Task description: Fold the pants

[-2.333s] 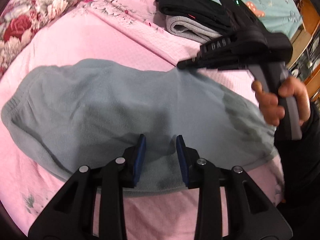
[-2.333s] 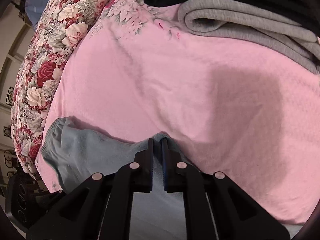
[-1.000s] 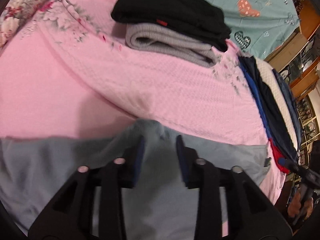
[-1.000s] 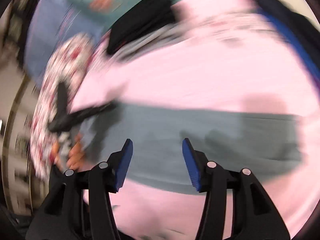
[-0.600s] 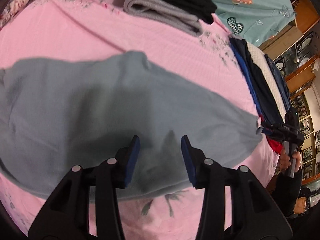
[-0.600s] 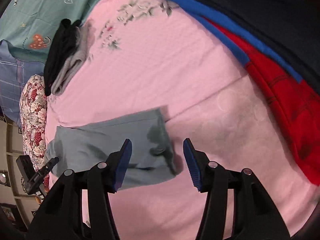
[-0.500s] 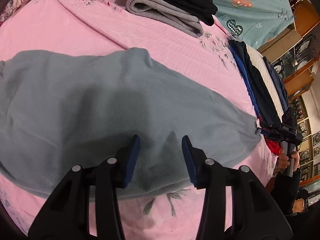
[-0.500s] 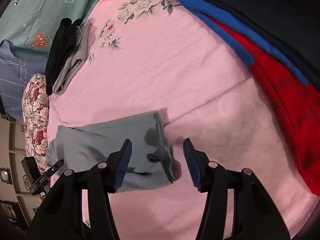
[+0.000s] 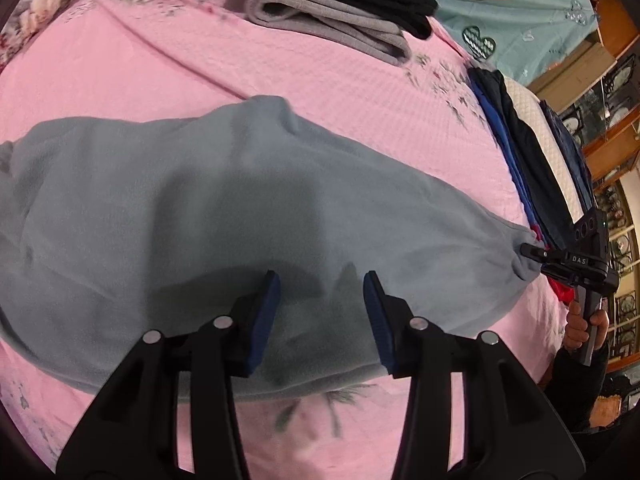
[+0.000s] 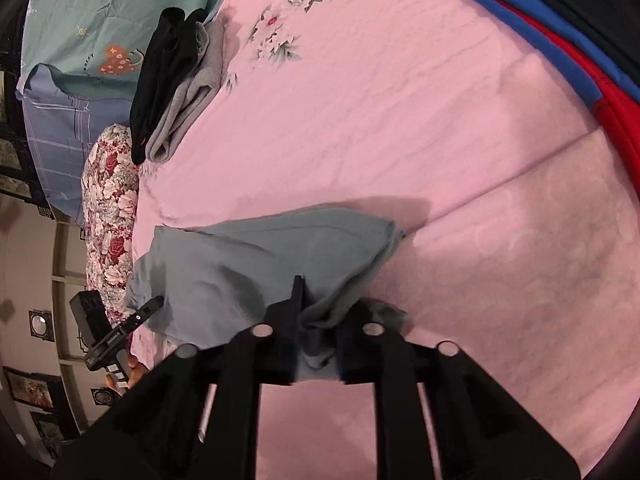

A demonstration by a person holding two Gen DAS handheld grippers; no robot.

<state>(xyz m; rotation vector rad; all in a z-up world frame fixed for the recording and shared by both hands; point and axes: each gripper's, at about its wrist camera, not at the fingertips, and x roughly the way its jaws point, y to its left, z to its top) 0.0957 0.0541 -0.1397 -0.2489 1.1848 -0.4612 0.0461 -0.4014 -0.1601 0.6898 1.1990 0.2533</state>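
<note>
The grey-blue pants (image 9: 224, 208) lie folded lengthwise across the pink bedspread (image 9: 360, 92). My left gripper (image 9: 322, 292) is open and hovers over the pants' near edge, holding nothing. My right gripper (image 10: 318, 316) is shut on the leg end of the pants (image 10: 260, 264), with cloth bunched between its fingers. In the left wrist view the right gripper (image 9: 532, 252) pinches the pants' right end. In the right wrist view the left gripper (image 10: 154, 304) shows at the far left by the waist end.
A folded stack of black and grey clothes (image 9: 332, 4) lies at the back of the bed. A pile of blue, red and dark garments (image 10: 580, 52) lies along the right edge. A floral pillow (image 10: 110, 208) lies at the left. Shelves (image 9: 616, 128) stand beyond the bed.
My right gripper has closed on the leg end of the pants, and the cloth there has bunched and lifted. My left gripper stays open over the pants.
</note>
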